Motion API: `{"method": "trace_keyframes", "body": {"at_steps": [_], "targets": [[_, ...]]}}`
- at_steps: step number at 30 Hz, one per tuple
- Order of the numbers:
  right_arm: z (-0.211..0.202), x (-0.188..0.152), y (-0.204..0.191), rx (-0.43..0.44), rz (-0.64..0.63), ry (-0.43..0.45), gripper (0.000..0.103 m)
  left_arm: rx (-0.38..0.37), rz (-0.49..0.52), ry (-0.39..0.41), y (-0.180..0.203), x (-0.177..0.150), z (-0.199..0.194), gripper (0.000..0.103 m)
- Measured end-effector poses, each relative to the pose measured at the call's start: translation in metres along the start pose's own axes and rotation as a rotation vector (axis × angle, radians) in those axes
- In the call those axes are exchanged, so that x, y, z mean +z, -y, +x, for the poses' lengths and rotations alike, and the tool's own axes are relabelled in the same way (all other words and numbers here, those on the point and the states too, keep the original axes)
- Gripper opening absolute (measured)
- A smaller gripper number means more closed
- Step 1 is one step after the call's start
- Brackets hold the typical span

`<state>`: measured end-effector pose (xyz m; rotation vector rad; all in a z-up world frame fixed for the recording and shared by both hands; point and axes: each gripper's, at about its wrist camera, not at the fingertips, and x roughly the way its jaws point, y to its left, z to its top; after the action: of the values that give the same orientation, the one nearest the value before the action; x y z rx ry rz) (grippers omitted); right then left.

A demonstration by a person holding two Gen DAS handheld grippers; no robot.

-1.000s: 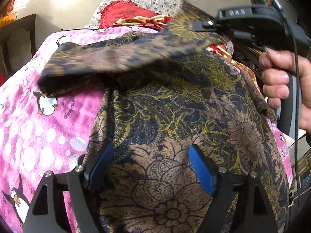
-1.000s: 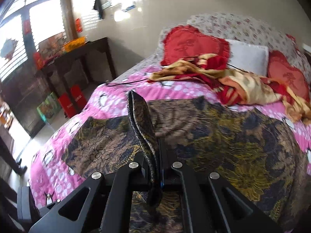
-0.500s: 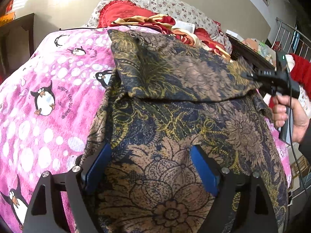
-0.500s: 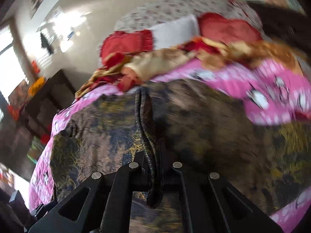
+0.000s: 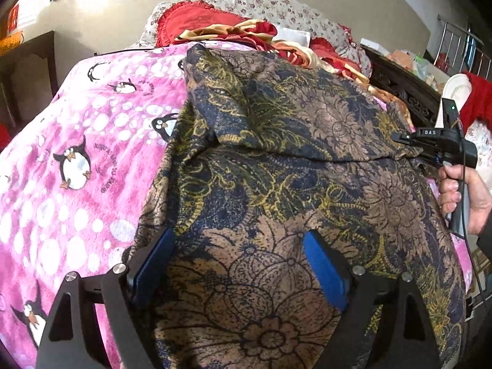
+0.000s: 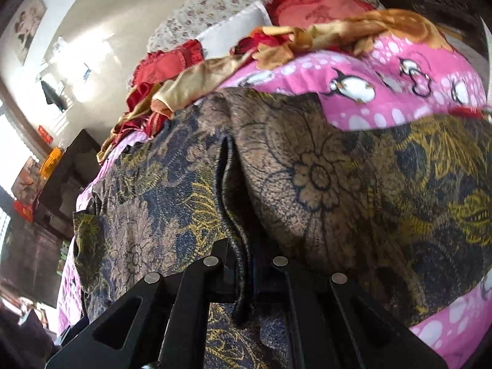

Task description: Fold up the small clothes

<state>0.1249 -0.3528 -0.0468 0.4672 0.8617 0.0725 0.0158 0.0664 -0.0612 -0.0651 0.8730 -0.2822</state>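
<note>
Right gripper (image 6: 243, 264) on floral garment (image 5: 276, 184) hem.

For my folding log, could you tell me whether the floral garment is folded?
Partly folded: dark floral brown-and-gold garment has one flap doubled over itself.

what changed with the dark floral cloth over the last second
The right gripper, shut on the edge of the dark blue and gold floral cloth, carried that flap across from the left side to the right, folding it over. The left gripper stayed open over the near end, and the pink penguin blanket did not move.
</note>
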Motion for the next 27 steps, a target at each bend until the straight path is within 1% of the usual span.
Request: {"method": "trace_keyframes", "body": {"at_steps": [1, 4, 7, 8, 10, 11, 12, 13, 14, 16, 17, 18, 19, 20, 21, 23, 25, 27], "targets": [[-0.001, -0.001, -0.001, -0.008, -0.007, -0.006, 0.006, 0.007, -0.002, 0.007, 0.0, 0.002, -0.003, 0.089], [-0.003, -0.002, 0.001, -0.028, -0.001, -0.016, 0.005, 0.021, -0.02, 0.082, -0.002, 0.025, -0.017, 0.089], [-0.007, -0.004, 0.005, -0.037, 0.017, -0.015, 0.004, 0.019, -0.042, 0.146, -0.007, 0.062, -0.023, 0.089], [-0.008, -0.005, 0.006, -0.045, 0.018, -0.015, 0.004, 0.018, -0.048, 0.165, -0.009, 0.079, -0.021, 0.088], [-0.011, -0.009, 0.002, -0.06, 0.009, -0.021, 0.005, 0.013, -0.063, 0.18, -0.014, 0.101, -0.014, 0.074], [-0.011, -0.01, 0.002, -0.061, 0.01, -0.024, 0.005, 0.007, -0.073, 0.175, -0.016, 0.113, -0.007, 0.051], [-0.011, -0.012, 0.001, -0.059, 0.004, -0.025, 0.005, -0.005, -0.084, 0.148, -0.017, 0.127, 0.005, 0.024], [-0.011, -0.014, 0.0, -0.06, -0.008, -0.028, 0.005, -0.009, -0.086, 0.121, -0.016, 0.136, 0.017, 0.012], [-0.011, -0.015, 0.001, -0.057, -0.011, -0.027, 0.005, 0.001, -0.076, 0.097, -0.014, 0.145, 0.03, 0.005], [-0.015, -0.015, 0.001, -0.048, -0.013, -0.035, 0.005, 0.063, -0.039, 0.064, -0.011, 0.154, 0.057, 0.005], [-0.018, -0.015, 0.0, -0.043, -0.02, -0.041, 0.005, 0.121, -0.026, 0.032, -0.011, 0.153, 0.072, 0.005], [-0.025, -0.015, 0.0, -0.042, -0.033, -0.039, 0.006, 0.166, -0.035, -0.012, -0.018, 0.148, 0.089, 0.004], [-0.034, -0.016, -0.001, -0.053, -0.056, -0.031, 0.008, 0.192, -0.051, -0.062, -0.029, 0.139, 0.104, 0.005], [-0.043, -0.016, -0.003, -0.069, -0.081, -0.02, 0.009, 0.177, -0.044, -0.023, -0.034, 0.132, 0.104, 0.005], [-0.056, -0.017, -0.005, -0.095, -0.113, -0.001, 0.01, 0.179, -0.021, 0.008, -0.034, 0.127, 0.101, 0.005], [-0.073, -0.016, -0.01, -0.113, -0.159, 0.047, 0.01, 0.186, -0.008, 0.024, -0.032, 0.124, 0.099, 0.005], [-0.084, -0.012, -0.021, -0.129, -0.197, 0.105, 0.01, 0.181, -0.016, 0.027, -0.034, 0.124, 0.099, 0.005], [-0.08, -0.008, -0.039, -0.097, -0.24, 0.133, 0.01, 0.174, -0.031, 0.034, -0.037, 0.124, 0.095, 0.005]]}}
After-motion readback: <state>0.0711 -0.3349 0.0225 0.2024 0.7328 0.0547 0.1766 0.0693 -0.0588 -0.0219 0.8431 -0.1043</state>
